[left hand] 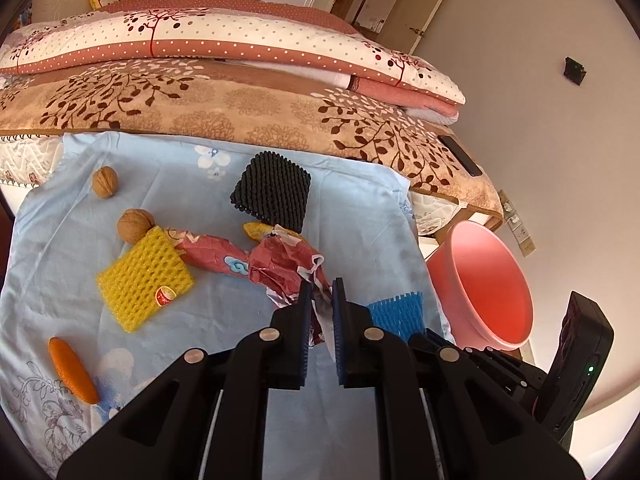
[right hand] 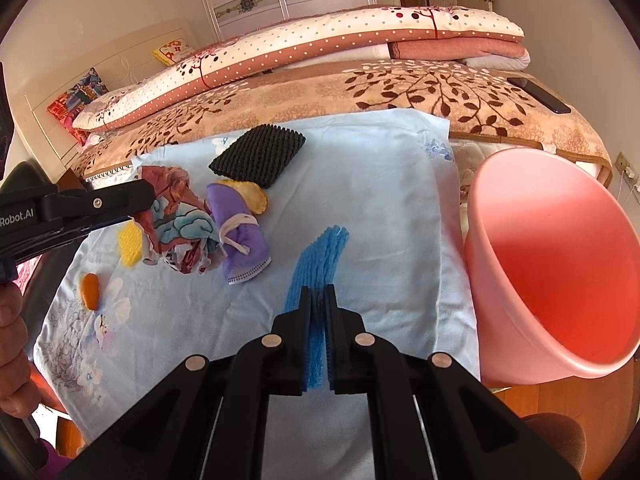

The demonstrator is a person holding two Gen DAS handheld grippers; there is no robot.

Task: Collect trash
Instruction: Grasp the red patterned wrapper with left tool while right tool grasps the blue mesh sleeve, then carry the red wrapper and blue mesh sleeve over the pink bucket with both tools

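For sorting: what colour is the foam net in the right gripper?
Blue foam net, clearest in right wrist view.

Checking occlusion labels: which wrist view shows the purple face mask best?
Right wrist. The purple face mask lies in full view on the blue sheet, beside the crumpled red wrapper pinched by the left gripper. In the left wrist view I cannot make it out; the wrapper apparently hides it.

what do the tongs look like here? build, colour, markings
Both tongs, left and right, are matte black plastic, with angular linkage arms, round silver pivot pins and blue ribbed pads. White "Robot.AI" lettering shows on the left one's side. No cables visible. One hand shows; no sleeve visible.
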